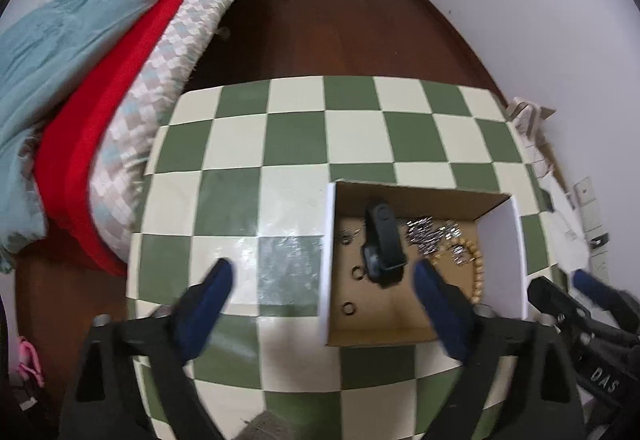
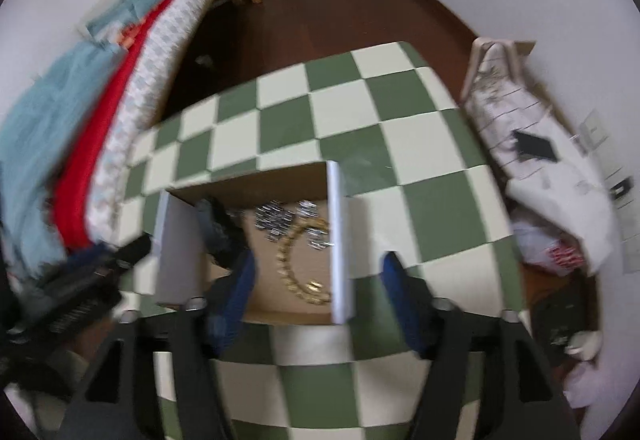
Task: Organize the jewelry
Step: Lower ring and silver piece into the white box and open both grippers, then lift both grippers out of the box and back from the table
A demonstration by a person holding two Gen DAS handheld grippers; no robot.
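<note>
An open cardboard box (image 1: 404, 328) with white side walls sits on the green-and-cream checkered table (image 1: 280, 144). Inside lie a black watch (image 1: 382, 246), a silver chain (image 1: 432, 234), a beaded bracelet (image 1: 476, 276) and two small rings (image 1: 349, 309). My left gripper (image 1: 324, 280) is open and empty, its jaws straddling the box's left wall. My right gripper (image 2: 316, 272) is open and empty, straddling the box's right wall (image 2: 340, 240); the bracelet (image 2: 292, 264), chain (image 2: 280, 220) and watch (image 2: 218, 228) show between and left of its fingers. The right gripper also shows in the left wrist view (image 1: 560, 284).
A bed with teal, red and checked bedding (image 1: 100, 88) runs along the table's left side. Dark wood floor (image 1: 340, 32) and a white door lie beyond. A draped white cloth with a black item (image 2: 536, 148) stands right of the table.
</note>
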